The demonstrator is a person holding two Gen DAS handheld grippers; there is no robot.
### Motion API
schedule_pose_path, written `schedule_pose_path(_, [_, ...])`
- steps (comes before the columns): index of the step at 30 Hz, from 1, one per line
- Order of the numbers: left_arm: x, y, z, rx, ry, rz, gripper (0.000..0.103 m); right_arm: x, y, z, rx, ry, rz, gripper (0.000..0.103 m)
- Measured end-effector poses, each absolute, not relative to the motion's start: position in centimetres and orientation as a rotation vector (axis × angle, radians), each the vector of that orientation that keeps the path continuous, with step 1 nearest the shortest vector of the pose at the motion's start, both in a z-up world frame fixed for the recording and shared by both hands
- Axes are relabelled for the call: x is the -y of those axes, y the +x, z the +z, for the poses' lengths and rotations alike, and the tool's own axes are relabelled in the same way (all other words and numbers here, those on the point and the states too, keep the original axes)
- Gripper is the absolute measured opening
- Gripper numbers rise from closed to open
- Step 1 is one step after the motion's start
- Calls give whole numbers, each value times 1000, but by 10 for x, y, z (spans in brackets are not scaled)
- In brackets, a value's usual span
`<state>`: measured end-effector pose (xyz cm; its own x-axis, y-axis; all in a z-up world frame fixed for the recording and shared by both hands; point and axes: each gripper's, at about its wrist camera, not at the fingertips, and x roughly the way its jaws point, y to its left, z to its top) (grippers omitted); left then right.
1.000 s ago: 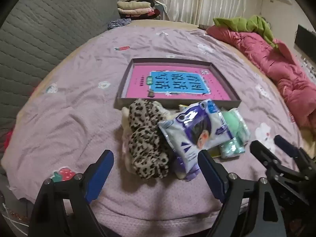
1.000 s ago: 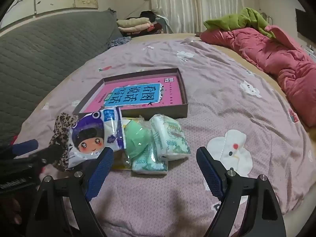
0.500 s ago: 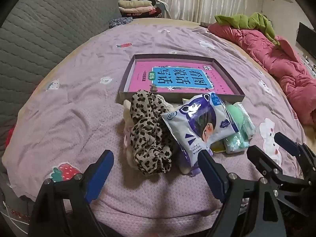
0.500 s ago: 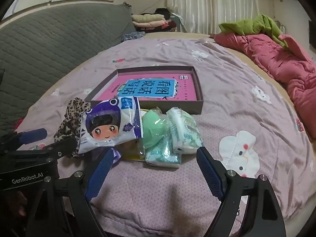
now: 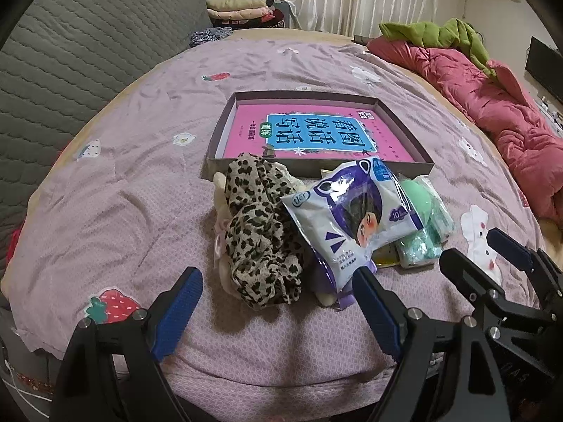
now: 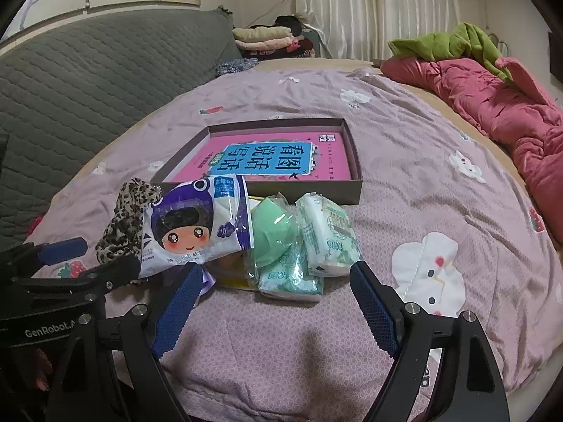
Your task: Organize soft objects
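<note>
A pile of soft things lies on the purple bedspread in front of a shallow box [image 5: 418,167] [image 6: 355,190] with a pink book in it. A leopard-print cloth [image 5: 260,232] [image 6: 123,214] lies at the left. A white-and-purple cartoon tissue pack [image 5: 352,218] [image 6: 197,221] leans on it. A green sponge [image 5: 418,204] [image 6: 274,228] and green tissue packs [image 6: 327,232] lie at the right. My left gripper [image 5: 278,313] is open and empty, just short of the leopard cloth. My right gripper [image 6: 274,302] is open and empty, just short of the green packs.
A red quilt [image 5: 492,105] [image 6: 492,105] with a green garment lies along the bed's right side. A grey quilted headboard [image 5: 70,52] stands at the left. Folded clothes [image 6: 264,37] are stacked at the back. The bed's front edge is close below both grippers.
Both grippers have tilted and shifted slightly, so the pile sits a little lower and nearer in both views. Both stay open and empty. The objects have not moved.
</note>
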<state>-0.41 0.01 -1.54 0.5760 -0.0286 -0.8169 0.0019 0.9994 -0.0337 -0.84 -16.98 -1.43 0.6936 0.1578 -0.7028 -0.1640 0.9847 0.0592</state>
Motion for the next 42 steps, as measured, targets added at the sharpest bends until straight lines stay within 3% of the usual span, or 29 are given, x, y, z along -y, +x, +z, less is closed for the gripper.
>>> schedule_pose_path(42, [-5,-4,-15,-942,-58,-19,86,172,-8,-15,-768,3,186,86])
